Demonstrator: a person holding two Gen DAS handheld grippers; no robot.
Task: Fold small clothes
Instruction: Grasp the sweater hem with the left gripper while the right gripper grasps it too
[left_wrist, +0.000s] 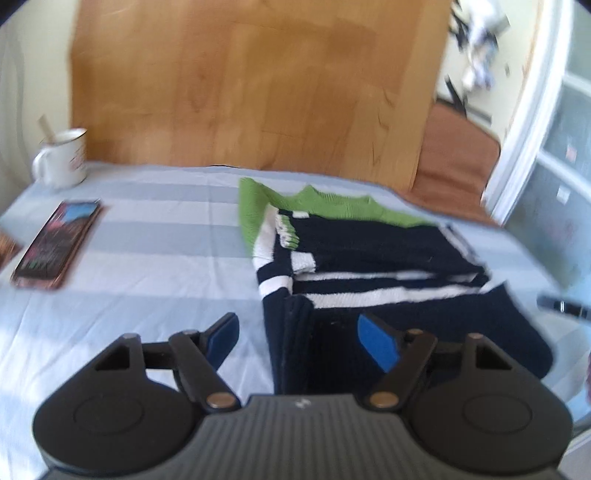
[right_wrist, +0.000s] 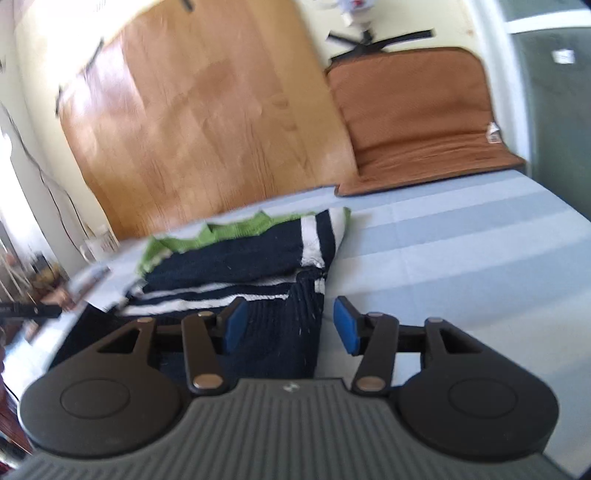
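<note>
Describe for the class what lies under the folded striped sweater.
The sweater rests on a blue-and-grey striped sheet, visible all around it. Whatever lies directly beneath the sweater is covered.

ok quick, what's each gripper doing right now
left gripper: open, holding nothing, over the striped sweater.
right gripper: open, holding nothing, over the sweater's edge.

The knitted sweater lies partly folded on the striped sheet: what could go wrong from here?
1. Both tongs, left and right, are open just above the sweater, so a pad could snag the knit.
2. The loose navy hem may unfold.
3. A sweep to the left could hit the phone or the mug.
</note>
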